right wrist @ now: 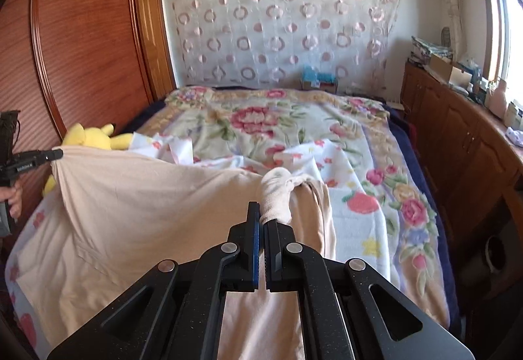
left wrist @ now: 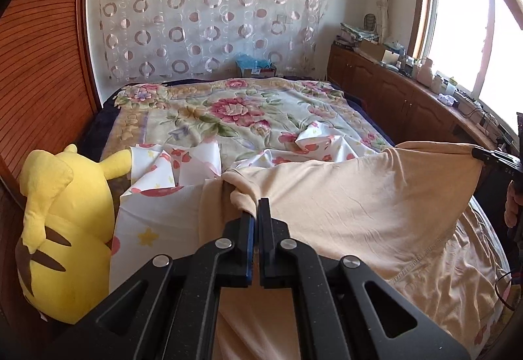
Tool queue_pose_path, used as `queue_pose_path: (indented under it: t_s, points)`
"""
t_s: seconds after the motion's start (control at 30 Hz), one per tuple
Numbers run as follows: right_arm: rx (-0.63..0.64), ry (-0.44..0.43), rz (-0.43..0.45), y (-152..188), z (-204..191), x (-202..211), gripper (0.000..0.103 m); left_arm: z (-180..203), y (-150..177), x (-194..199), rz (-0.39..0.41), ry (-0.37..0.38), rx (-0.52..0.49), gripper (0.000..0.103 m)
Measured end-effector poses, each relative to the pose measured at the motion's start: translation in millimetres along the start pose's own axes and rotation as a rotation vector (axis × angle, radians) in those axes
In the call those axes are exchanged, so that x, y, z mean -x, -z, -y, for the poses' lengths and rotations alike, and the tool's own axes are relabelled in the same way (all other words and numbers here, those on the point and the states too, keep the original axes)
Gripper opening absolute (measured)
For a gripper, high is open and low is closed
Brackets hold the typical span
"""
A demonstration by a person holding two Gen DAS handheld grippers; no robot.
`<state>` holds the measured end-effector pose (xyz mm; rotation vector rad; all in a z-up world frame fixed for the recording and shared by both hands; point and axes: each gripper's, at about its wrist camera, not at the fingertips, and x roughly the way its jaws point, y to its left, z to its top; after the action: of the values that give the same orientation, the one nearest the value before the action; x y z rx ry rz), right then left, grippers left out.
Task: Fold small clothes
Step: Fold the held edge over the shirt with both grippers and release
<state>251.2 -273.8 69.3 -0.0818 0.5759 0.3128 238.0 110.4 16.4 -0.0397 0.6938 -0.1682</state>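
A beige garment [left wrist: 353, 196] is held up off the bed, stretched between the two grippers. My left gripper [left wrist: 256, 213] is shut on a bunched corner of it in the left wrist view. In the right wrist view my right gripper [right wrist: 263, 216] is shut on the opposite bunched corner of the beige garment [right wrist: 147, 206]. Each view shows the other gripper pinching the far corner: the right gripper [left wrist: 477, 153] at the right edge, the left gripper [right wrist: 57, 155] at the left edge, each with a hand behind it. The cloth sags between them and drapes down to the bed.
The bed carries a floral blanket [left wrist: 235, 111] and a white sheet with red fruit prints [left wrist: 157, 206]. A yellow plush toy [left wrist: 62, 229] lies at the bed's left side by the wooden wardrobe [left wrist: 42, 82]. A cluttered wooden cabinet [right wrist: 457, 131] runs along the right under the window.
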Motion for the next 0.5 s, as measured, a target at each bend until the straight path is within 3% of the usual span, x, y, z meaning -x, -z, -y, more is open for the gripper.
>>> queue_pose_path:
  t_s: [0.27, 0.5]
  points:
    - [-0.012, -0.011, 0.082, 25.4, -0.8, 48.4, 0.002, 3.3, 8.8, 46.6, 0.079, 0.005, 0.014, 0.003]
    - [-0.007, -0.021, 0.099, 58.9, -4.8, 82.6, 0.002, 9.9, 33.9, 73.1, 0.096, 0.013, 0.015, 0.003]
